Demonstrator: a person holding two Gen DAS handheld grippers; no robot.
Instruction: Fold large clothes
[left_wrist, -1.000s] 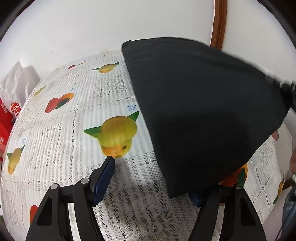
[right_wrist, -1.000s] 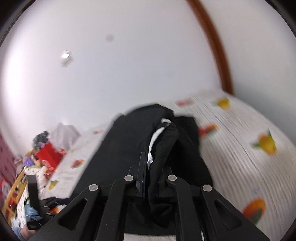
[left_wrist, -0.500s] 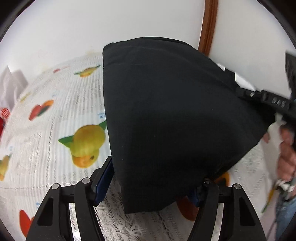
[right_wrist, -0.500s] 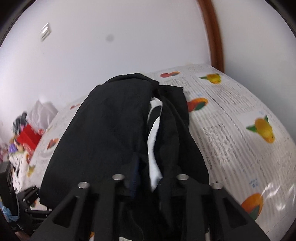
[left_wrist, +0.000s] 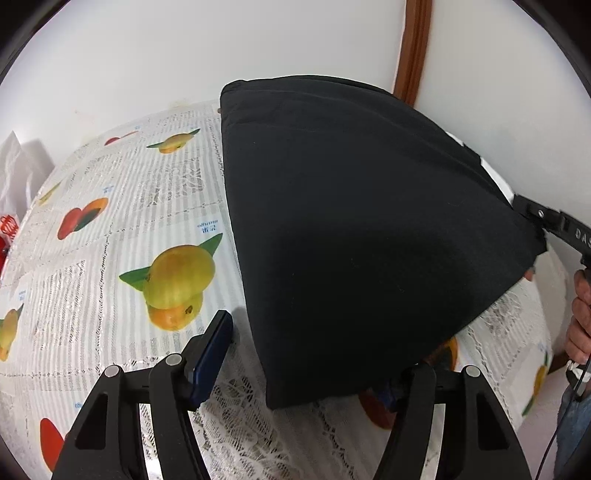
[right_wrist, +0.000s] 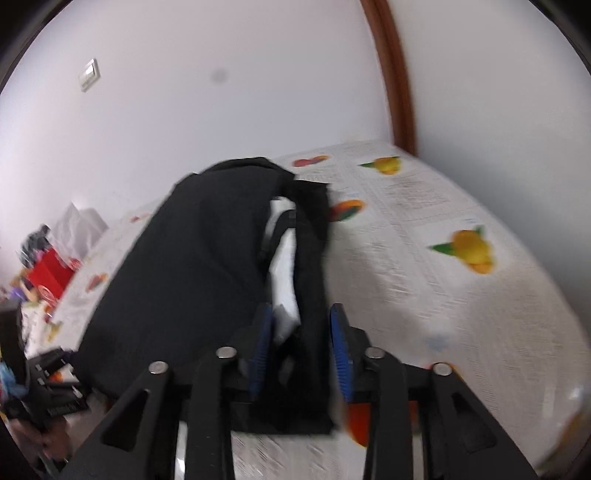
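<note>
Right gripper (right_wrist: 301, 347) fingers just parted, black garment (right_wrist: 207, 266) loose between | left gripper (left_wrist: 314, 360) open, hem corner between fingers | fold's long axis runs away.

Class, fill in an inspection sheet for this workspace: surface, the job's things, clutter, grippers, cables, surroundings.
Surface: fruit-print tablecloth with lace hem.
Job's things: black garment, folded, white inside.
Clutter: red box, white bag.
Grippers: left gripper open, garment edge between its jaws; right gripper has just been opening, pads clear of the fabric between them.
Cables: thin cable by a hand.
Surroundings: white wall, wooden trim.
</note>
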